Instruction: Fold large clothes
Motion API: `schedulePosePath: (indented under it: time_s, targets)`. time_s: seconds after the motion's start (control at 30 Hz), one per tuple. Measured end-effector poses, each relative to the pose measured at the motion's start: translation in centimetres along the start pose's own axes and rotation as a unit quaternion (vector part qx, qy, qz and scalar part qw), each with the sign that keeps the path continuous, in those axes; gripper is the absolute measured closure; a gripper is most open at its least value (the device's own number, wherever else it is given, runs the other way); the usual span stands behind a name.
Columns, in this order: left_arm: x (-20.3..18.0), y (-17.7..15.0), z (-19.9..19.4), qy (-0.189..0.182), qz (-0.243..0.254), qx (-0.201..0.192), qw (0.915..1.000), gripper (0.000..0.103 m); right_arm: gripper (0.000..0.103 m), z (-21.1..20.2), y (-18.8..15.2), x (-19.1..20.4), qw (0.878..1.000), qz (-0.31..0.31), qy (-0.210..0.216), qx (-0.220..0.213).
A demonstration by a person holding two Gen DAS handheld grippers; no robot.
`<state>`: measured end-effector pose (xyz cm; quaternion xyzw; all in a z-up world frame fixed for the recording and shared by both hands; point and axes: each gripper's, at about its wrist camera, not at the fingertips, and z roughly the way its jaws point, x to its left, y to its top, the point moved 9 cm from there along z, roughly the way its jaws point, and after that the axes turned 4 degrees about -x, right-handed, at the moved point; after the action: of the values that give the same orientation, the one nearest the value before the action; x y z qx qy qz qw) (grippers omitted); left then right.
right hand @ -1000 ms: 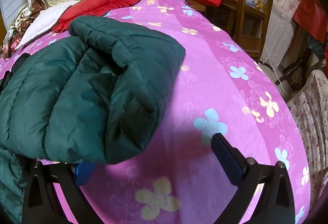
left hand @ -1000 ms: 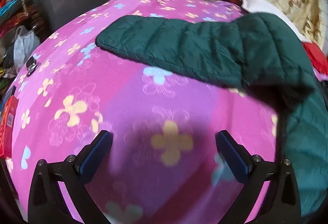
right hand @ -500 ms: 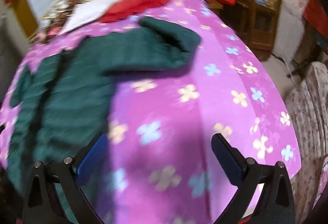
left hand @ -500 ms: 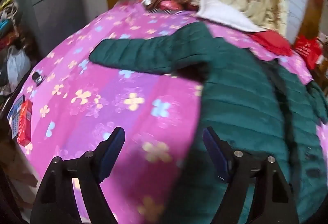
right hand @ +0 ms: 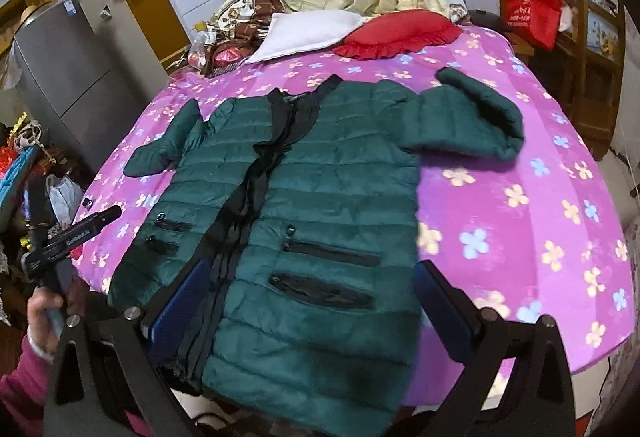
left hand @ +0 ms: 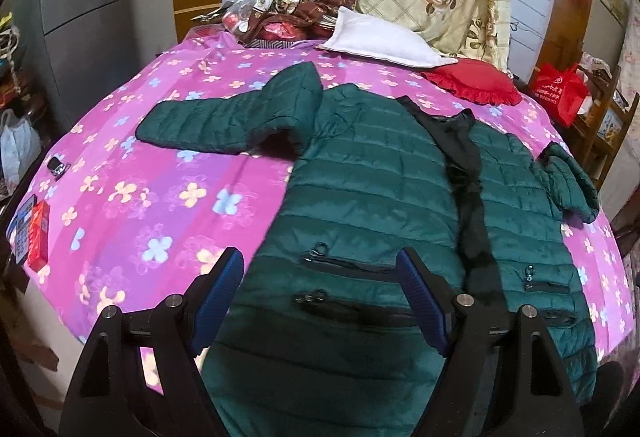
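A dark green quilted puffer jacket (right hand: 320, 205) lies front-up on the pink flower-print bedsheet (right hand: 520, 205), collar toward twelve o'clock and sleeves toward nine and two. The left gripper (left hand: 320, 297) and right gripper (right hand: 312, 309) hover above its hem, both spread and empty.
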<state>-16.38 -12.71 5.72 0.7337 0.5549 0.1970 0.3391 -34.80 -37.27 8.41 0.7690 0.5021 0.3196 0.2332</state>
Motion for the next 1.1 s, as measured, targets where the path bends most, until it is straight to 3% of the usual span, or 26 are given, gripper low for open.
schedulePosePath:
  time_s: [0.23, 0.53, 1.1]
  targets:
    - [-2.4, -0.5, 0.0, -0.01, 0.01, -0.005, 0.9999, 0.048, 0.0, 3.1, 0.1, 3.3, 0.999, -0.023, -0.036, -0.023]
    - [-3.5, -1.9, 1.4, -0.012, 0.005, 0.015, 0.9998, 0.048, 0.0, 5.3, -0.6, 6.0, 0.998, -0.05, -0.038, -0.016]
    - [-2.9, -2.1, 1.9, -0.002, -0.003, 0.014, 0.9999, 0.048, 0.0, 6.8, -0.4, 4.6, 0.997, -0.035, -0.071, -0.01]
